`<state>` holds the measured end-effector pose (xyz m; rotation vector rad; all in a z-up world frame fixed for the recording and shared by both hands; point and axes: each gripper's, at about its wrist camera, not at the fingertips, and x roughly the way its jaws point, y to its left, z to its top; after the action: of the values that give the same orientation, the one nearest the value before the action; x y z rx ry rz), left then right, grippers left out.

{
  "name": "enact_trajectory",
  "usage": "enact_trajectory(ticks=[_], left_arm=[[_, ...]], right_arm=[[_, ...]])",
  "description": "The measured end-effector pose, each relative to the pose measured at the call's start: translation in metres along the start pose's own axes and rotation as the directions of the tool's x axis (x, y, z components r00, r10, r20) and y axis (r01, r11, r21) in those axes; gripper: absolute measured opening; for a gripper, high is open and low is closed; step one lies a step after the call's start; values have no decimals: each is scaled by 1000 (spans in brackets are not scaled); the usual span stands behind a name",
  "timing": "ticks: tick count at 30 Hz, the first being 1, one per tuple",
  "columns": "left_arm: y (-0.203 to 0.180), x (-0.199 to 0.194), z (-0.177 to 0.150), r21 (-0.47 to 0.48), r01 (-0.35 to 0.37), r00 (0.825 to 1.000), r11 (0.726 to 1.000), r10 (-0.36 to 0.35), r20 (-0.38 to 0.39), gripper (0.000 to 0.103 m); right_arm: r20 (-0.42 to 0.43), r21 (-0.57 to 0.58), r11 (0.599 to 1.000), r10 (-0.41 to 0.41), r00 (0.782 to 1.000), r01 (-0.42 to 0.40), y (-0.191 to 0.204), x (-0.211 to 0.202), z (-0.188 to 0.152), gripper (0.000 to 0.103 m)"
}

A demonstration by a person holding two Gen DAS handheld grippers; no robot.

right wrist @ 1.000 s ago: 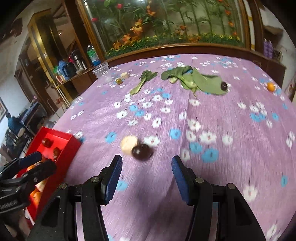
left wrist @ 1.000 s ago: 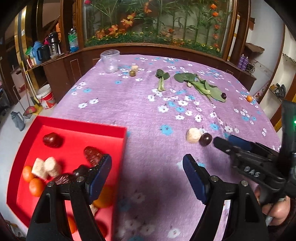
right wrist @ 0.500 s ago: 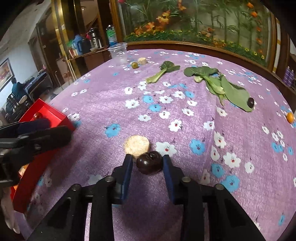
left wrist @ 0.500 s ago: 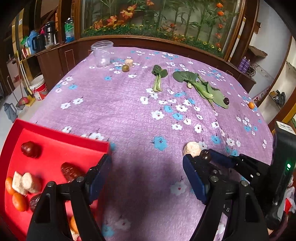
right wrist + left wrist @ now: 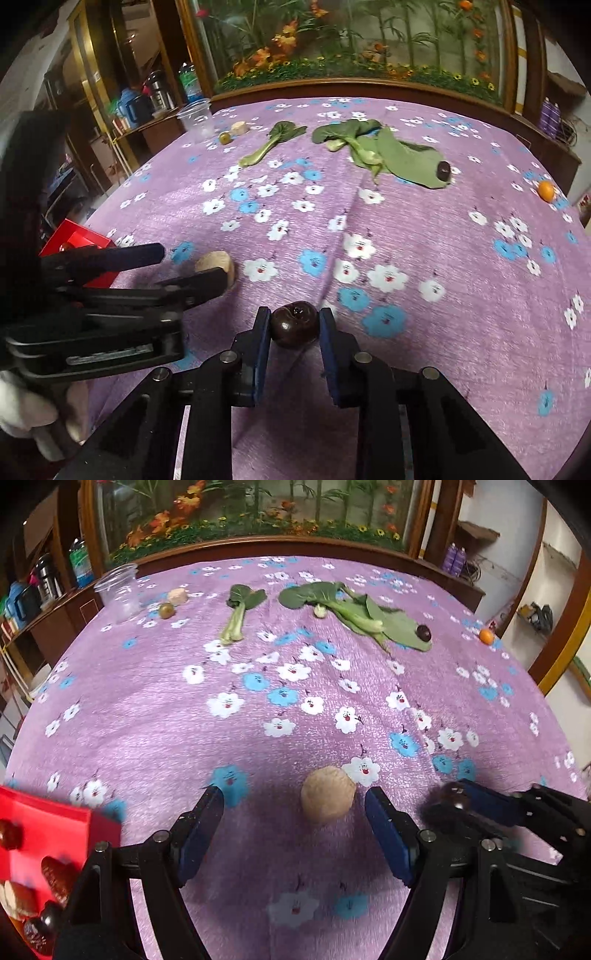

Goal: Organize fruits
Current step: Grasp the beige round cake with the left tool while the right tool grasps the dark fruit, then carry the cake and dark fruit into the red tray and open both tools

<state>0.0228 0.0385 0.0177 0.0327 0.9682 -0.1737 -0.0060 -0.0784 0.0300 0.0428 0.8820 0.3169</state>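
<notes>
Right gripper (image 5: 294, 332) clamped on dark round fruit (image 5: 294, 324), near the tabletop's front edge. Left gripper (image 5: 294, 825) spread wide around tan fruit (image 5: 327, 794) — not touching. Risks: smooth fruit squirting out, grippers colliding — crowded together.

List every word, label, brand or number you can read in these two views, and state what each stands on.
No text is readable in either view.
Green label on the water bottle on the side counter: too blurred to read.
Labels on the purple bottles on the far shelf: too small to read.
</notes>
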Motion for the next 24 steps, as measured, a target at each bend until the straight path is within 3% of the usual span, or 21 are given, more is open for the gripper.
enact_trajectory(ticks=[3,4,5,10,15,18,24], left_arm=[[-5,3,-1,26,-9,1000,1000,9,11,48],[-5,3,0,28,7,1000,1000,-8,11,31],[-5,2,0,28,16,1000,999,-16,8,28],[8,-17,-5,-28,30,999,999,-29,40,28],[37,-61,-17,-112,39,994,993,-26,110,29],[64,-97,-31,-169,14,987,985,14,160,29],[120,-147,-68,-271,-134,960,953,192,202,29]], right_arm=[[5,5,1000,1,1000,-1,0,-2,-2,28],[6,7,1000,1,1000,-1,0,-3,-2,28],[7,10,1000,1,1000,-1,1,-3,-2,28],[19,2,1000,4,1000,-4,9,-9,1,28],[41,-39,999,31,999,-29,35,-23,5,28],[50,-78,995,71,996,-67,62,-30,8,28],[19,-169,968,193,981,-187,132,-27,13,28]])
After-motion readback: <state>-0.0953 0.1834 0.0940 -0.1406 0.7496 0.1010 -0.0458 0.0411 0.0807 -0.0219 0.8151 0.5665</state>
